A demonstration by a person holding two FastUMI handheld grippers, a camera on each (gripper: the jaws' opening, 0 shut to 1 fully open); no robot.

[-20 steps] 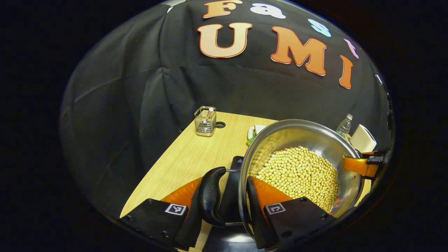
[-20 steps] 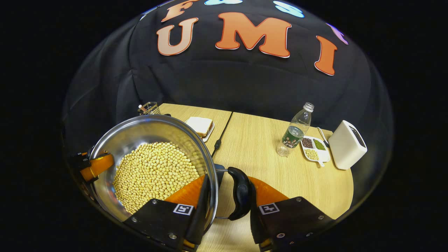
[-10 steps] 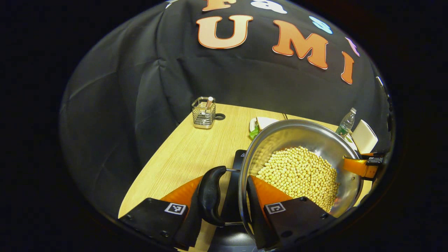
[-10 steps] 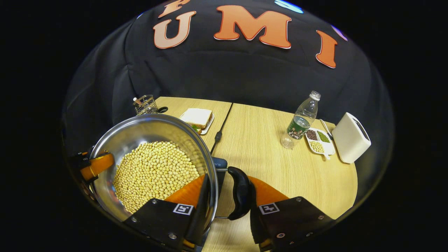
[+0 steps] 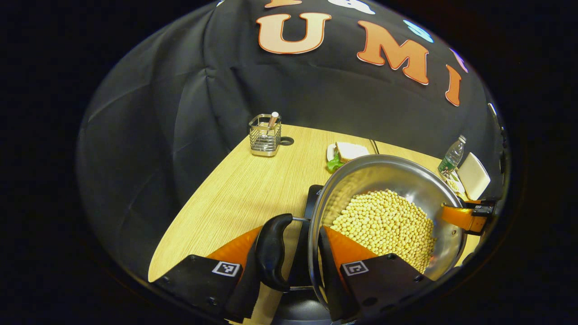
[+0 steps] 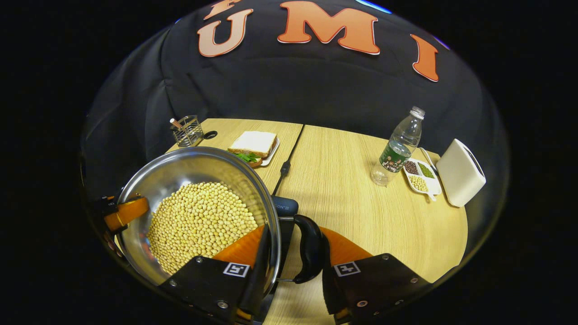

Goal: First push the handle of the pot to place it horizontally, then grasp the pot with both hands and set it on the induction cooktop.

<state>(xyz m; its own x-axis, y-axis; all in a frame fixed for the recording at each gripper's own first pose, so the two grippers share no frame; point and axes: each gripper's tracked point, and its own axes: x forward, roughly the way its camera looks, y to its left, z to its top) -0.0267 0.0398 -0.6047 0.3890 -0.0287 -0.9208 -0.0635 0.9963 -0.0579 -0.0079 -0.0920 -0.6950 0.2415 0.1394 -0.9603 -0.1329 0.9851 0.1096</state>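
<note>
Held the pot (image 5: 384, 174) from two sides, likely so it stayed level and kept its yellow beans (image 5: 384, 225) in. Left gripper (image 5: 289, 246), low in the left gripper view: squeezed narrow, one finger behind the black left handle (image 5: 271, 253), the other inside the pot wall. Right gripper (image 6: 291, 246), low in the right gripper view: pinched the same way on the right handle (image 6: 309, 255). Seemed to hang just over the dark cooktop (image 6: 284, 205) — peeking out beneath, mid frame — and not yet set down.

Counted: one pot, two handles, two grippers, one cooktop. Farther up the table (image 6: 343, 203): one bottle (image 6: 399, 146), one sandwich (image 6: 253, 142), one wire basket (image 6: 186, 131), one white box (image 6: 460, 174), one small dish (image 6: 420, 176).
</note>
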